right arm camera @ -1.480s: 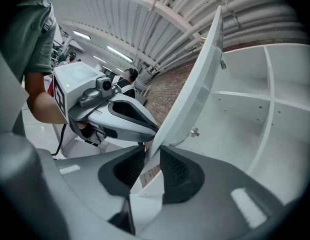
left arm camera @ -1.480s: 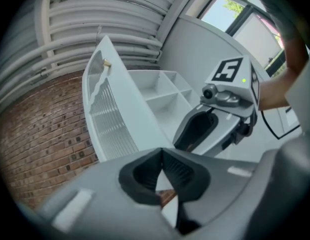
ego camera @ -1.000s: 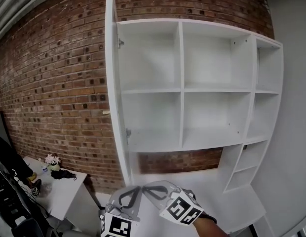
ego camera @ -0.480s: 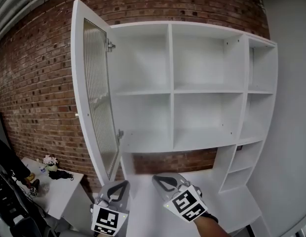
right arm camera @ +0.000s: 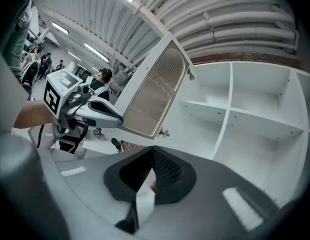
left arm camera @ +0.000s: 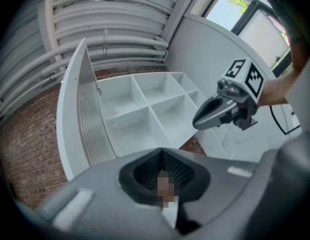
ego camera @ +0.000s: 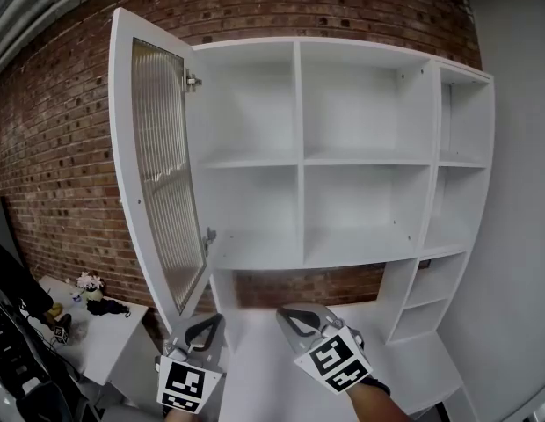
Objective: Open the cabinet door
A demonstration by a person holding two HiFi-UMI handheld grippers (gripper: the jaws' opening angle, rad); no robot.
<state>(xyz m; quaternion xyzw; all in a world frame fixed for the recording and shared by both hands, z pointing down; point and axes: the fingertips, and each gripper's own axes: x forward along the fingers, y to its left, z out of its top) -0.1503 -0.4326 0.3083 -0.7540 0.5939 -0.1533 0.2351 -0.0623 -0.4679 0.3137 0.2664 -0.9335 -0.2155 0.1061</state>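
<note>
While both grippers sit low in the head view, the cabinet door (ego camera: 158, 170) stands swung wide open at the left edge of the white cabinet (ego camera: 301, 156). It is carried on two hinges (ego camera: 192, 82), one near its top and one near its bottom. Its inner face, a ribbed translucent panel (ego camera: 163, 200) in a white frame, is turned towards the shelves, and its free edge projects out and to the left, in front of the brick wall (ego camera: 61, 130). All open compartments of the cabinet are in sight and hold nothing visible.

Left gripper (ego camera: 208, 323): jaws brought together, nothing between them. Its own view looks across at the open door and the shelves. It is well apart from the door, below the door's lower corner.

Right gripper (ego camera: 290, 316): jaws brought together, nothing between them. Its own view shows the tips meeting, with the door and the lower hinge beyond. It touches neither the door nor the cabinet.

The two grippers lie near each other, side by side, both pointing up the frame towards the cabinet, over the white counter (ego camera: 413, 367) beneath the shelves.

A small table (ego camera: 105, 341) with a few small items on it stands at the lower left against the wall, clear of the door
</note>
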